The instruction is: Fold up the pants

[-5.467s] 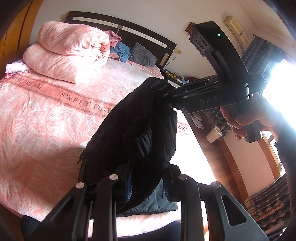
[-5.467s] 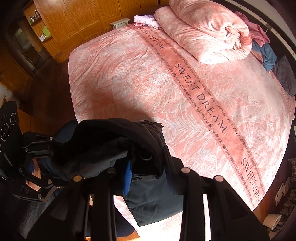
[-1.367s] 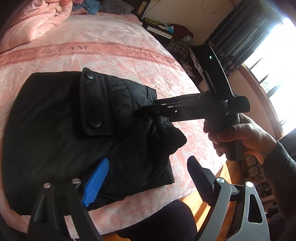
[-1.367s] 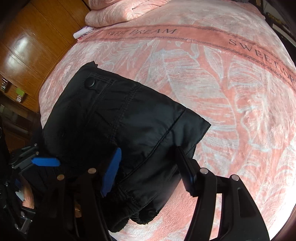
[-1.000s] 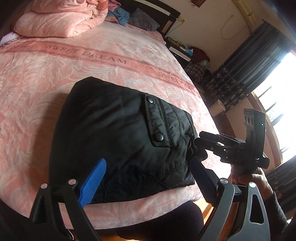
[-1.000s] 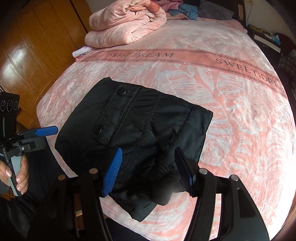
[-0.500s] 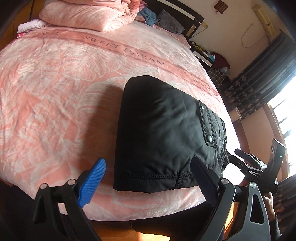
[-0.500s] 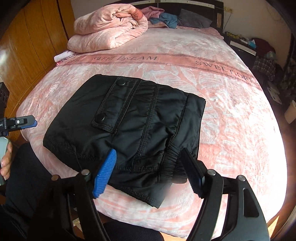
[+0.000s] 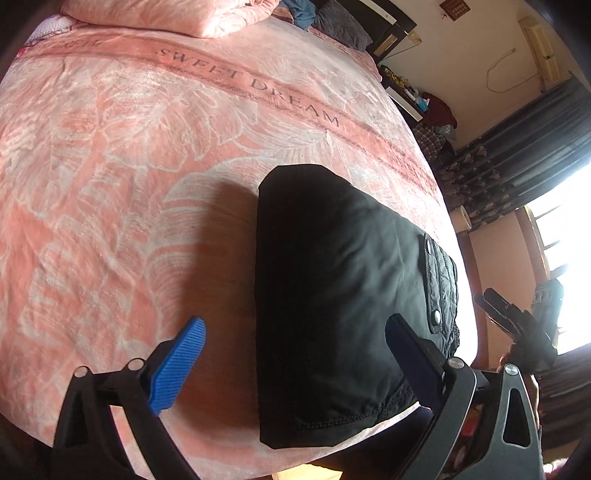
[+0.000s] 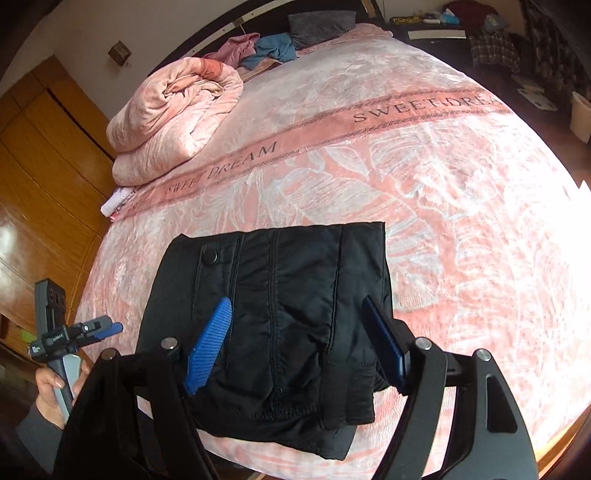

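The black pants point(image 9: 332, 295) lie folded into a compact rectangle on the pink bed point(image 9: 110, 166), near its front edge. In the right wrist view the pants point(image 10: 288, 295) show a snap pocket on top. My left gripper point(image 9: 295, 354) is open and empty, held above the near edge of the pants. My right gripper point(image 10: 299, 343) is open and empty, above the pants' front edge. The right gripper also shows in the left wrist view point(image 9: 517, 325), and the left gripper shows in the right wrist view point(image 10: 96, 330), off the bed's left side.
A rolled pink duvet point(image 10: 173, 114) lies at the head of the bed, with loose clothes point(image 10: 266, 48) and a grey pillow point(image 10: 317, 22) behind it. Wooden wardrobes point(image 10: 44, 166) stand to the left. A nightstand point(image 9: 402, 92) and curtains point(image 9: 524, 155) stand to the right.
Both grippers let go of the pants, which now lie folded on the bed. Both have pulled back and up from the pants and stay open.
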Demonstrator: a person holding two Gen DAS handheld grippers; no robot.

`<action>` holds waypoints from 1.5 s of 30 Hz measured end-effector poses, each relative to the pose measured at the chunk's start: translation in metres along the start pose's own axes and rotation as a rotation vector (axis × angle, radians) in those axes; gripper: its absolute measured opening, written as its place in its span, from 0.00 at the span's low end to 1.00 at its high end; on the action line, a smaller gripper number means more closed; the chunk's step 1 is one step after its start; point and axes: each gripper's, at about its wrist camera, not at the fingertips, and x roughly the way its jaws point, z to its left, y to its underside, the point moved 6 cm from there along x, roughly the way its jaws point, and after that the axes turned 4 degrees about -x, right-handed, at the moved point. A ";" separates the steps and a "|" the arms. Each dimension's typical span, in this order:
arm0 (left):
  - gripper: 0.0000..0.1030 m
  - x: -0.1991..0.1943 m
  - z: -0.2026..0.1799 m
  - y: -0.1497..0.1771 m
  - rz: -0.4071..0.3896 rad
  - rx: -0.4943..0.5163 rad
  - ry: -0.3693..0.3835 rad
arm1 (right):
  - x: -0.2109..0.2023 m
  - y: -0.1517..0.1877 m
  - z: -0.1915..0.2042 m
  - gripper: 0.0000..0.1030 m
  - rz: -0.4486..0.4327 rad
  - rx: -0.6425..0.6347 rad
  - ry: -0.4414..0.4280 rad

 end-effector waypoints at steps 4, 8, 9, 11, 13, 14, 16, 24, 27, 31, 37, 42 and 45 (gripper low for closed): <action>0.96 0.017 0.009 -0.013 0.051 -0.050 0.044 | 0.038 -0.022 -0.024 0.72 0.031 0.114 -0.089; 0.96 0.022 0.017 -0.026 0.060 -0.043 0.070 | 0.074 0.009 -0.061 0.78 0.192 0.201 -0.057; 0.96 0.023 0.019 -0.028 0.068 -0.043 0.083 | 0.066 0.012 -0.062 0.78 0.168 0.203 -0.074; 0.96 0.025 0.021 -0.033 0.088 -0.041 0.127 | 0.041 0.012 -0.060 0.78 0.099 0.196 -0.130; 0.96 0.027 0.019 -0.036 0.110 -0.030 0.174 | 0.021 0.017 -0.063 0.88 0.079 0.230 -0.192; 0.96 0.029 0.018 -0.038 0.121 -0.025 0.198 | 0.015 0.022 -0.067 0.91 0.093 0.260 -0.217; 0.96 0.036 0.015 -0.041 0.153 -0.019 0.237 | 0.013 0.035 -0.075 0.91 0.158 0.346 -0.289; 0.96 0.074 0.010 -0.033 0.348 -0.070 0.379 | 0.031 0.061 -0.083 0.97 0.319 0.497 -0.412; 0.96 0.084 0.011 -0.028 0.370 -0.095 0.386 | 0.043 0.067 -0.077 0.97 0.354 0.500 -0.424; 0.96 0.095 0.011 -0.021 0.392 -0.125 0.414 | 0.054 0.073 -0.063 0.98 0.372 0.484 -0.451; 0.96 0.106 0.008 -0.014 0.411 -0.153 0.431 | 0.064 0.069 -0.057 0.98 0.370 0.494 -0.461; 0.96 0.113 0.000 -0.012 0.431 -0.131 0.439 | 0.067 0.064 -0.048 0.98 0.389 0.455 -0.448; 0.96 0.116 0.006 -0.015 0.428 -0.150 0.418 | 0.070 0.065 -0.054 0.98 0.379 0.487 -0.458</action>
